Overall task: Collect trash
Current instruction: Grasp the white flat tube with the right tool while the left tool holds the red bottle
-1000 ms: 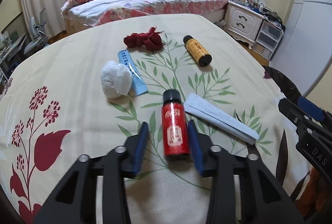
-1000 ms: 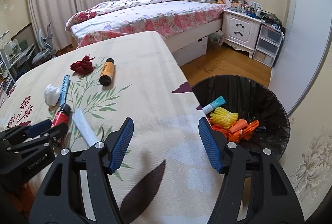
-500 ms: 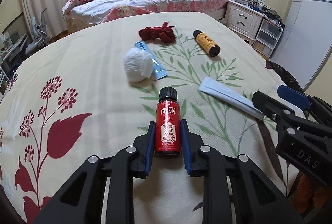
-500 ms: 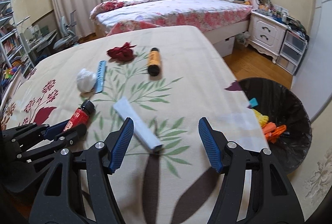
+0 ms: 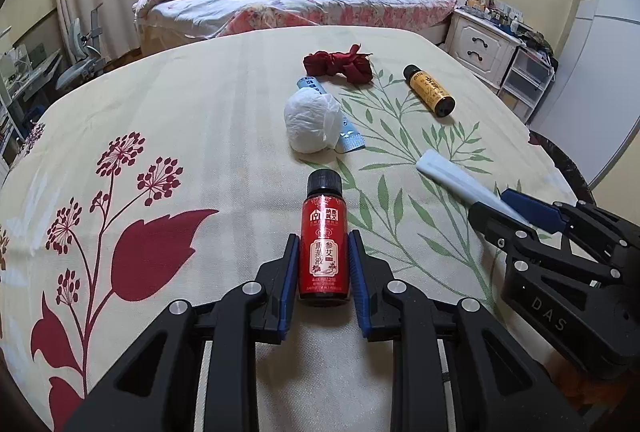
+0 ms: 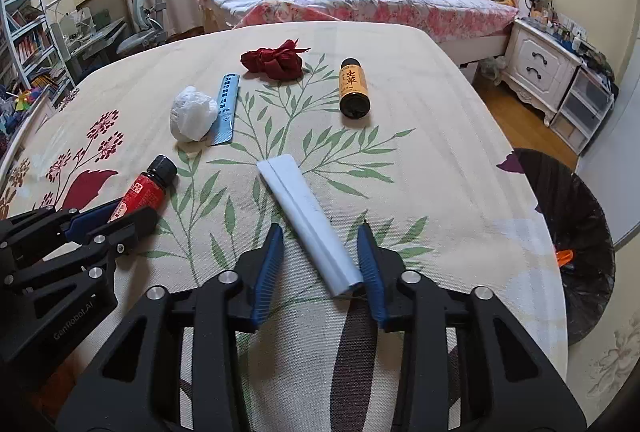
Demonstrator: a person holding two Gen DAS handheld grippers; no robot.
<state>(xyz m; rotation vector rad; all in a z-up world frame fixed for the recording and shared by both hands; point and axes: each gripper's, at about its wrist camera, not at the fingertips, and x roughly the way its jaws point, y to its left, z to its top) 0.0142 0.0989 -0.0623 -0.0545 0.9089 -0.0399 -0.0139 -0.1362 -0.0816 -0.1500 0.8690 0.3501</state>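
Observation:
A small red bottle (image 5: 323, 256) with a black cap lies on the flowered tablecloth (image 5: 200, 119). My left gripper (image 5: 323, 236) is shut on its body; the pads still touch it while the jaws ease open. A flat white tube (image 6: 308, 224) lies slantwise between the jaws of my right gripper (image 6: 319, 228), which are closing. The right pad touches the tube's near end and the left pad stands clear of it. In the right wrist view the left gripper (image 6: 108, 216) and the red bottle (image 6: 144, 191) show at the left.
Further back lie a white crumpled ball (image 5: 312, 119), a blue strip (image 6: 226, 107), a dark red crumpled rag (image 5: 340, 65) and an orange bottle (image 6: 353, 87). A black-lined bin (image 6: 576, 232) holding orange trash stands off the table's right edge. A bed and nightstand stand behind.
The left jaws closed onto the red bottle. The right gripper swung left from the bin side to the white tube and its jaws narrowed around it.

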